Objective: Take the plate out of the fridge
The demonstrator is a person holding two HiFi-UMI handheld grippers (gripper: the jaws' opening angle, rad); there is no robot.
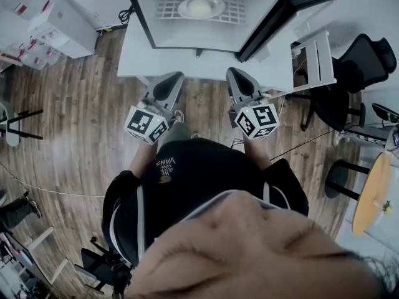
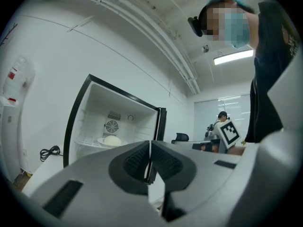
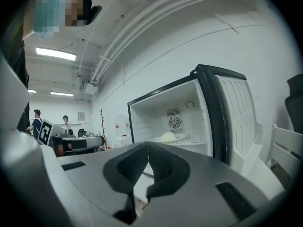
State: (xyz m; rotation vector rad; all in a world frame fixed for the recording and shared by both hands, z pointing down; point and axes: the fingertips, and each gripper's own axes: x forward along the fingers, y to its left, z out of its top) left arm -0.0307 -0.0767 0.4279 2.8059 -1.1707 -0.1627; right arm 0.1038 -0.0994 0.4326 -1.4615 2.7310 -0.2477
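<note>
Fridge, small, white with black rim (image 1: pixel 162 36), stands open, its door (image 3: pixel 236 117) swung out to the right side. White wire shelf (image 1: pixel 168 8) spans the inside, with a round fan grille (image 3: pixel 175 122) on the back wall above it. Left gripper (image 1: pixel 176 76) and right gripper (image 1: pixel 233 72), both grey with marker cubes, are held level side by side in front of the opening, apart from it and pointing in. Left fingers (image 2: pixel 137 160) are clenched together with nothing between them. Right fingers (image 3: pixel 161 164) are the same: clenched, empty. White round plate (image 1: pixel 184 8) sits at the middle of the shelf, untouched, with a pale domed food item (image 1: pixel 201 7) on it.
</note>
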